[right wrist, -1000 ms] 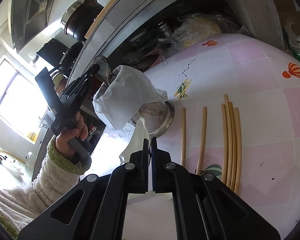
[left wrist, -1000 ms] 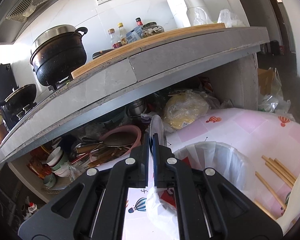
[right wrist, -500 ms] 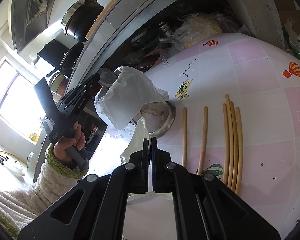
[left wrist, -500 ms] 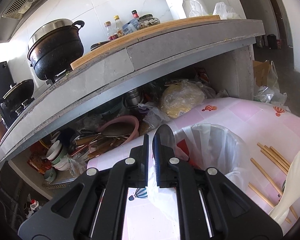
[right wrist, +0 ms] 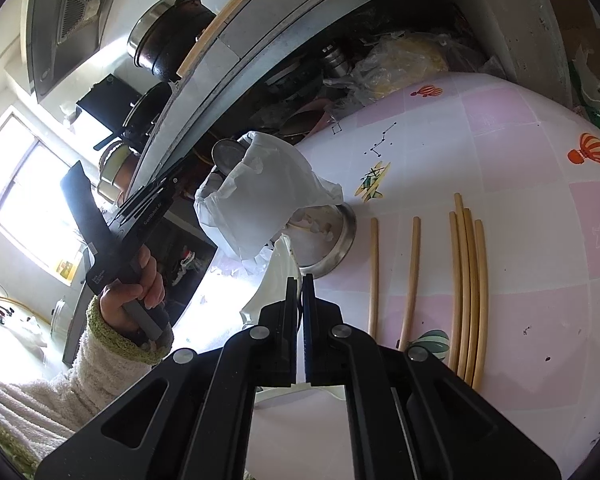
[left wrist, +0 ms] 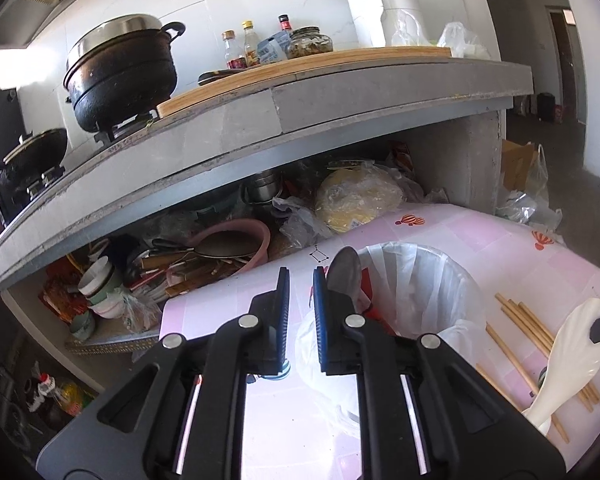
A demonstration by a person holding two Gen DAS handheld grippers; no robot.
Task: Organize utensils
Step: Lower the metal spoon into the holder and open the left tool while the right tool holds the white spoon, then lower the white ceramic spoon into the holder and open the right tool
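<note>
A metal spoon (left wrist: 343, 272) stands in the steel holder lined with a white plastic bag (left wrist: 420, 280), its bowl up at the holder's left rim (right wrist: 226, 156). My left gripper (left wrist: 300, 292) hangs just left of it with its jaws opening and nothing between them. My right gripper (right wrist: 298, 284) is shut on a white ceramic spoon (right wrist: 276, 276) close to the holder's base (right wrist: 336, 240). That white spoon (left wrist: 572, 344) also shows at the right of the left wrist view. Several bamboo chopsticks (right wrist: 468, 280) lie loose on the pink tablecloth.
A grey counter (left wrist: 340, 108) with a black pot (left wrist: 120, 76) overhangs the table's far side. Under it sit bowls, a pink basin (left wrist: 236, 236) and bagged goods (left wrist: 356, 200). A hand in a fleecy sleeve (right wrist: 136, 292) holds the left gripper.
The left gripper let go of the metal spoon, which now stands in the lined holder, and drew back to the left with its jaws parting. The right gripper stayed still.
</note>
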